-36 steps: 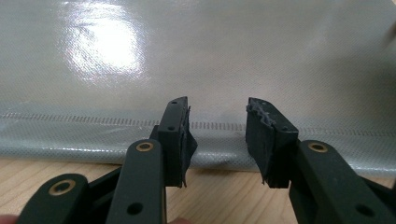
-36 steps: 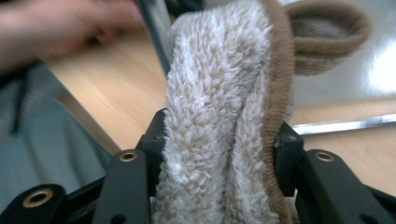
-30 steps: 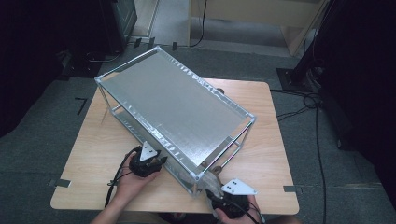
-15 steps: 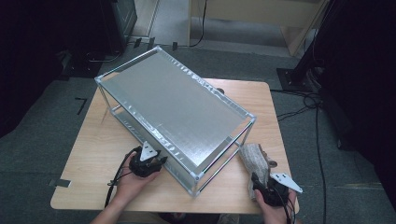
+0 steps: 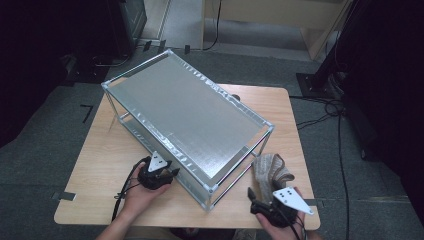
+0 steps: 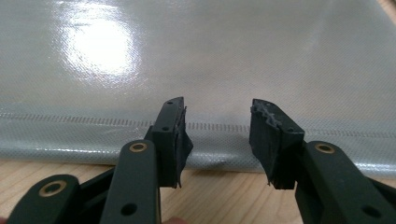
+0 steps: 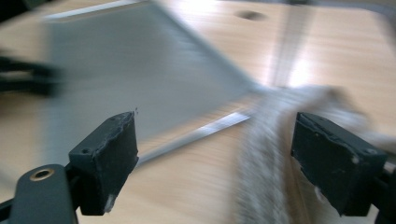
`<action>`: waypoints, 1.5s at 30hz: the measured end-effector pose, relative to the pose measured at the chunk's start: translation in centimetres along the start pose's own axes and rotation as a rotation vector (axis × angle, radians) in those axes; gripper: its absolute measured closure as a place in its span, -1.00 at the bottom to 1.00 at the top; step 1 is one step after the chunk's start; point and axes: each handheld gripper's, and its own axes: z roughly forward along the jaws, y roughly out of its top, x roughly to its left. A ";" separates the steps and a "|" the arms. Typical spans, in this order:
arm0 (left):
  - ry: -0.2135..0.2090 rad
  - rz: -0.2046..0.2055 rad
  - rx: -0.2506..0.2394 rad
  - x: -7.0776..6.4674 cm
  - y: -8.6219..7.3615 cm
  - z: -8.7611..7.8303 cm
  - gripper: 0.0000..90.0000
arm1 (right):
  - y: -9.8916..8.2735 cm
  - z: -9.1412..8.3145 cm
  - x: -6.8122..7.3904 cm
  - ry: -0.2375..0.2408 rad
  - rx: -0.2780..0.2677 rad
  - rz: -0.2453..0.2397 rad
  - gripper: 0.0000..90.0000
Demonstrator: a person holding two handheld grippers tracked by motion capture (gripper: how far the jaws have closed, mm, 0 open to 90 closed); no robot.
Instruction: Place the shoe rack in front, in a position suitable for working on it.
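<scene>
Right gripper view smeared by motion blur, knitted cloth [image 7: 275, 140] a pale streak between the jaws, rack [image 7: 140, 70] edges soft, right gripper [image 5: 270, 207] partly cut by the high view's bottom edge, forearms cropped there.

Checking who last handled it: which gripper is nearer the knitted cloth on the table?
Right. The right gripper sits just below the knitted cloth, jaws open toward it. The left gripper is across the metal rack's near corner, at its long side.

Silvery-grey woven-textured rack [image 5: 190, 117], pale wood table [image 5: 107, 150], a beige, perhaps knitted cloth [image 5: 269, 170] (blurred up close).
</scene>
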 end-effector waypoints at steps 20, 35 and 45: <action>0.051 -0.112 -0.177 4.0 -0.4 -2.9 0.12 | -0.6 1.8 9.9 0.274 -0.058 -0.109 0.79; 0.244 -0.311 -0.383 12.0 -0.9 -7.0 0.06 | -1.3 0.4 7.1 0.258 -0.077 -0.105 0.80; 0.403 -0.388 -0.440 15.5 -1.1 -7.8 0.11 | -2.0 -0.9 6.1 0.264 -0.080 -0.107 0.80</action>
